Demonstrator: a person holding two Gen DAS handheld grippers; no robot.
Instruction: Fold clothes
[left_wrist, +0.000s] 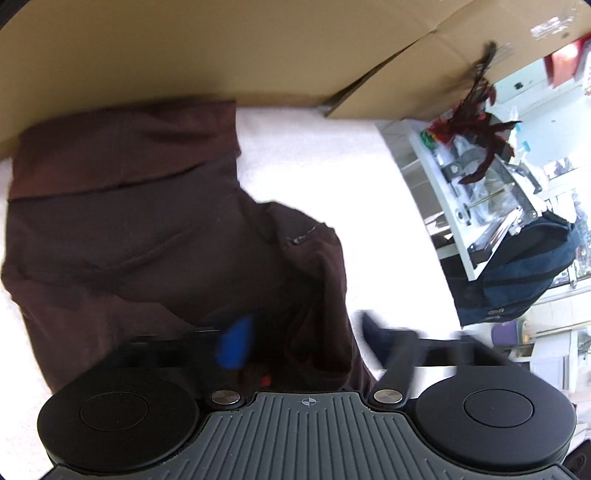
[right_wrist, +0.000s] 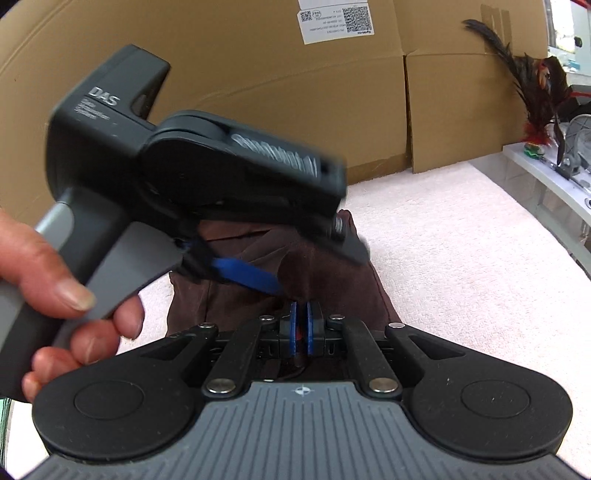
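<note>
Two grippers work over one dark brown garment (left_wrist: 147, 221), which lies on a desk (left_wrist: 314, 166) covered with white towelling. In the left wrist view the garment spreads from the centre out to 9 o'clock. One folded band runs across its far end toward 11 o'clock, and a raised ridge of fabric runs down to 6 o'clock.

The left gripper (left_wrist: 303, 328) has its jaws parted, one on each side of that ridge. Its blue pad is over the cloth and the other finger is beside the garment's edge toward 3 o'clock. Motion blur smears both fingers, and no clamping shows.

In the right wrist view a hand (right_wrist: 55, 295) at 9 o'clock holds the left gripper's handle, and its body crosses the frame from 10 o'clock to the centre.

The right gripper (right_wrist: 300, 332) has its jaws clenched, with the blue pads almost meeting just above the garment at 6 o'clock. I cannot tell whether fabric is pinched between them.

Brown cardboard (left_wrist: 221, 48) stands along the desk's far side at 12 o'clock. A dark feather duster (right_wrist: 535, 85) leans at 2 o'clock. Beyond the desk's edge at 3 o'clock are a white shelf (left_wrist: 436, 177) and a blue backpack (left_wrist: 517, 266).
</note>
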